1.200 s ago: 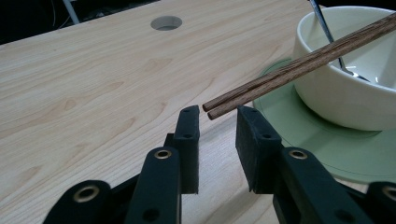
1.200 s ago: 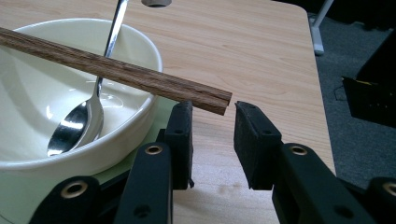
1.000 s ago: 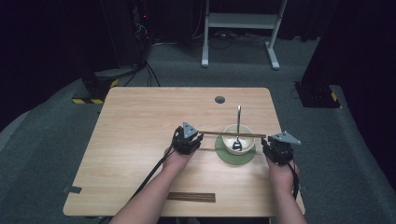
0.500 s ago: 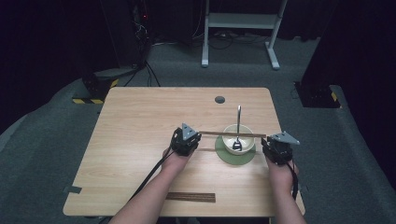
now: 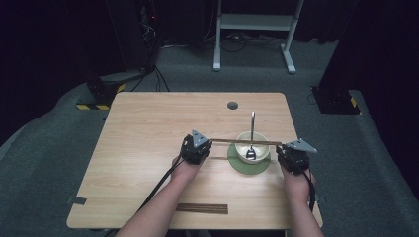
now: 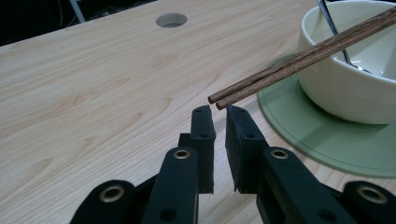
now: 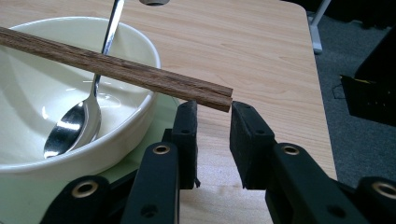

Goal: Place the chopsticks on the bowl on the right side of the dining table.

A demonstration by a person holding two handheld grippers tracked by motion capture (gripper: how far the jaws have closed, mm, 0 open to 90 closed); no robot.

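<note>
A pair of brown chopsticks [image 5: 237, 141] lies level across the rim of a cream bowl [image 5: 242, 148], which stands on a green saucer [image 5: 257, 167]. A metal spoon [image 5: 252, 128] rests in the bowl with its handle pointing away from me. My left gripper [image 5: 196, 148] is at the left end of the chopsticks. In the left gripper view the jaws [image 6: 218, 112] are shut with nothing between them, and the chopsticks [image 6: 299, 60] end just past the tips. My right gripper [image 5: 294, 157] is at the other end. Its jaws [image 7: 214, 106] stand apart, and the chopsticks [image 7: 116, 65] end just over the tips.
A dark wooden strip [image 5: 201, 208] lies near the table's front edge. A round cable hole [image 5: 232, 105] is at the far side of the wooden table [image 5: 148, 128]. A bit of tape [image 5: 78, 200] sticks at the front left corner. White stand legs [image 5: 252, 22] are on the floor beyond.
</note>
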